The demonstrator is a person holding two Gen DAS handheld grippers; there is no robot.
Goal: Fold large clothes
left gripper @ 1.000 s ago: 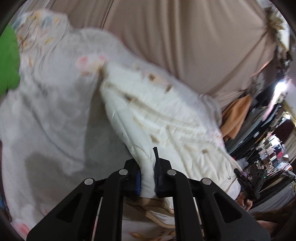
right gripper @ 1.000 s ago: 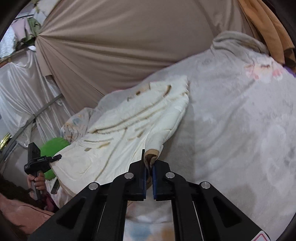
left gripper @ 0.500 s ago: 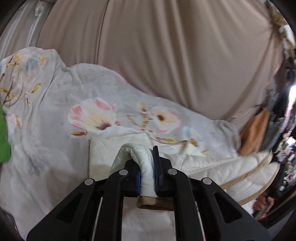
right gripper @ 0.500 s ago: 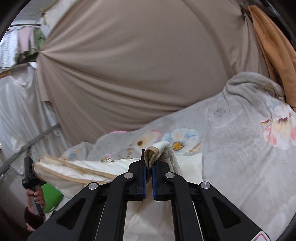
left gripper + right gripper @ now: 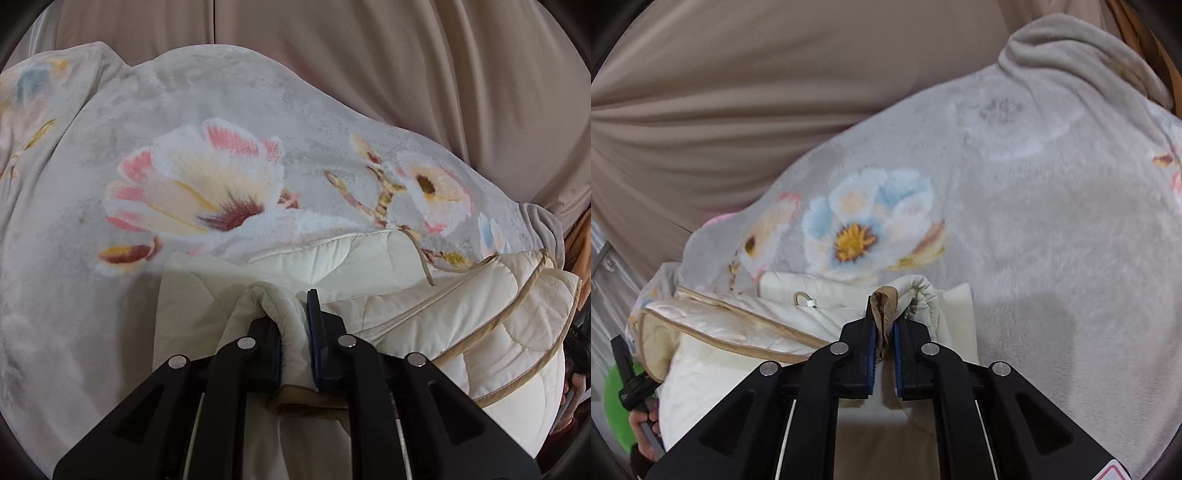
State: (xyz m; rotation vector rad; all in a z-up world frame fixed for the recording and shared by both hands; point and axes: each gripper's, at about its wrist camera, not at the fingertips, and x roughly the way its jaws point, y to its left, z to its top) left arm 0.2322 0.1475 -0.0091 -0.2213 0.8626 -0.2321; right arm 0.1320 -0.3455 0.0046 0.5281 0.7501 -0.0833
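The left claw is closed on a bunched edge of the cream quilted garment; the right claw is clamped on its tan-trimmed hem. The garment is doubled over on the floral blanket, toward its far edge. Slippage of the thick padding is judged possible, leaving the fold misaligned.

A grey plush blanket printed with large pink, cream and blue flowers covers the bed. Directly on it, at the near side of the blue flower, lies a cream quilted jacket with tan piping, folded over itself.
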